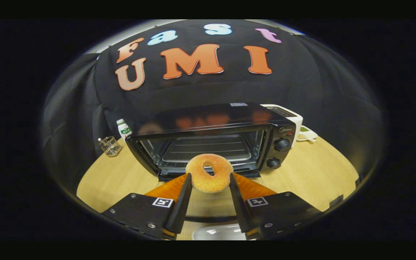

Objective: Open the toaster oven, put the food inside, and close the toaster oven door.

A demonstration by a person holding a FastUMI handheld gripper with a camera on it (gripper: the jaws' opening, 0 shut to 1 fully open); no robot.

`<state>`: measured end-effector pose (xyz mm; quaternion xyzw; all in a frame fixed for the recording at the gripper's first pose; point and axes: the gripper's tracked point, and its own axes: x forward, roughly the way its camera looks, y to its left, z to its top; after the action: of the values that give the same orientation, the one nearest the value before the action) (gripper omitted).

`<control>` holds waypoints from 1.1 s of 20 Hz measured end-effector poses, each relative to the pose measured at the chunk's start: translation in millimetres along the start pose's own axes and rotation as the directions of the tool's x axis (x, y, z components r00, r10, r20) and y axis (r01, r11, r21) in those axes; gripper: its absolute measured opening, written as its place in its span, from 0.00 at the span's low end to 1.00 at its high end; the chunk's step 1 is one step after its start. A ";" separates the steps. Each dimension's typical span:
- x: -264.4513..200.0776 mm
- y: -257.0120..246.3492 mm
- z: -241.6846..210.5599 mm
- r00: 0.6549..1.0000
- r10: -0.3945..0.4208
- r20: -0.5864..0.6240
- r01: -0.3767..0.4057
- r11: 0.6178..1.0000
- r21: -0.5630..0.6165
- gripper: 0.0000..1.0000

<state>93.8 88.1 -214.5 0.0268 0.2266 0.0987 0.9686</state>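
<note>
Camera rides on the gripper (210, 182), looking forward along its two fingers and slightly down at the desk (312, 169). It faces straight into the open oven (211, 142), pretty close up, with the booth wall (208, 90) behind.

The toaster oven (211, 141) has a glossy black top that mirrors the wall like polished enamel or painted metal; inside, at twelve o'clock from the fingers, a wire rack (208, 148) looks like bare shiny metal. Its two knobs (282, 144) seem matt black plastic. The bagel (209, 172), pinched from both sides by the gripper (209, 182), has a rough, grainy crust, dull rather than shiny. The table (312, 169) is pale wood with a smooth satin finish. At ten o'clock a small container (109, 145) looks clear, glass or plastic, hard to tell. The wall (320, 90) is matt black cloth.
</note>
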 end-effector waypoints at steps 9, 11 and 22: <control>54.0 4.5 13.6 1.000 0.024 0.016 -0.028 0.947 0.321 0.59; 66.8 8.0 16.3 0.999 0.042 0.014 -0.044 0.925 0.377 0.59; 81.1 8.3 13.8 1.000 0.021 0.017 -0.026 0.917 0.398 0.98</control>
<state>169.7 112.7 -236.5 0.2267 0.2355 0.0620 0.9430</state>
